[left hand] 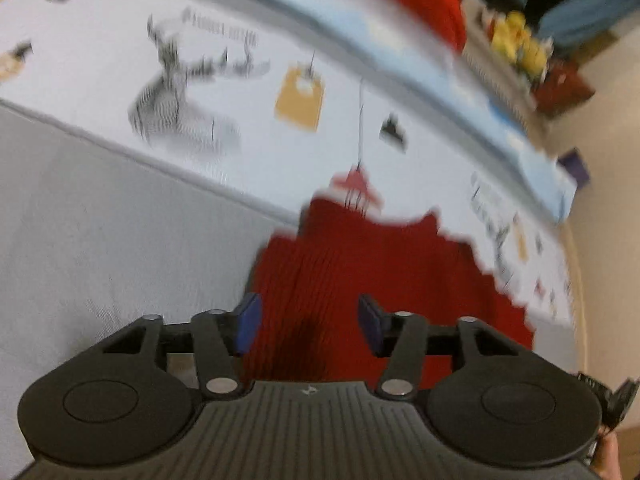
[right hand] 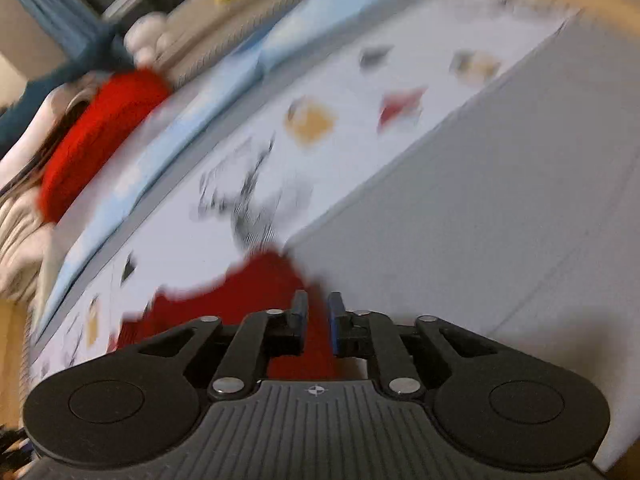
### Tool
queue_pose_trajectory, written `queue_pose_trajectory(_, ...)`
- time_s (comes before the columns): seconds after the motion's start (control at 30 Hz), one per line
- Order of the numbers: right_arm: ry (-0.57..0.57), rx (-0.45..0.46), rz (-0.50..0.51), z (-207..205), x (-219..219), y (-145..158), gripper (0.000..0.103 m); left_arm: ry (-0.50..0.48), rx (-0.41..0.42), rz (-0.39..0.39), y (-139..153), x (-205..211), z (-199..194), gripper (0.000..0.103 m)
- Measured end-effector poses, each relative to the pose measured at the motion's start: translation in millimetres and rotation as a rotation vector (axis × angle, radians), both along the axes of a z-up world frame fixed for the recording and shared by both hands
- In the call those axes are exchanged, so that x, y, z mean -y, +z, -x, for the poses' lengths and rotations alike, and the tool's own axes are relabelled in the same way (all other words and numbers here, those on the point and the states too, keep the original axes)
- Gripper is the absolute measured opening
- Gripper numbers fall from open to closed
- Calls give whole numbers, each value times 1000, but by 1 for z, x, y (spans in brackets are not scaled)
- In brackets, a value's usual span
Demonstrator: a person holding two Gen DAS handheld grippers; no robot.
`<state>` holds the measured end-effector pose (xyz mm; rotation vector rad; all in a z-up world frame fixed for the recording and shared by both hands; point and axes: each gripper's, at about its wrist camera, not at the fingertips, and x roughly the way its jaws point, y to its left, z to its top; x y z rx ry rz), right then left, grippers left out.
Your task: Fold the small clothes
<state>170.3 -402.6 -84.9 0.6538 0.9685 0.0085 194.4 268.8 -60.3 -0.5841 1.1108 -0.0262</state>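
Both views blurred. Left gripper [left hand: 308,322] spread wide above a red knit garment [left hand: 380,280], blue pads [left hand: 248,322] clear of the cloth as far as visible. Garment lying on a grey sheet [left hand: 100,220], its far edge over a white printed cloth [left hand: 240,80]. Right gripper [right hand: 318,320] narrowed to a slim gap, red knit [right hand: 240,292] showing between and beyond the fingers; gripped or not, cannot tell. Farther off, a light blue strip [left hand: 420,64], a second red knit piece [right hand: 100,128] at far left, yellow toys [left hand: 520,44] beyond.
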Motion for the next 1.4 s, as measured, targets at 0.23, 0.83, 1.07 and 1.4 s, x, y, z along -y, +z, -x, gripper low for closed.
queue_pose_trajectory(0.23,102,-90,29,-12,-22,-47,37,24,-90,18,-47,-4,-5,60)
queue_pose_trajectory(0.83,2,451,99,7,-19,49,8,94,428,-111,31,-3,7,11)
queue_pose_trajectory(1.07,-11,173,179,-34,-28,0,14,-18,76,-40,-11,7,-10,30)
queue_pose_trajectory(1.4,107,-149,61,13,-15,-33,33,-262,-83,-89,-22,9,49,48)
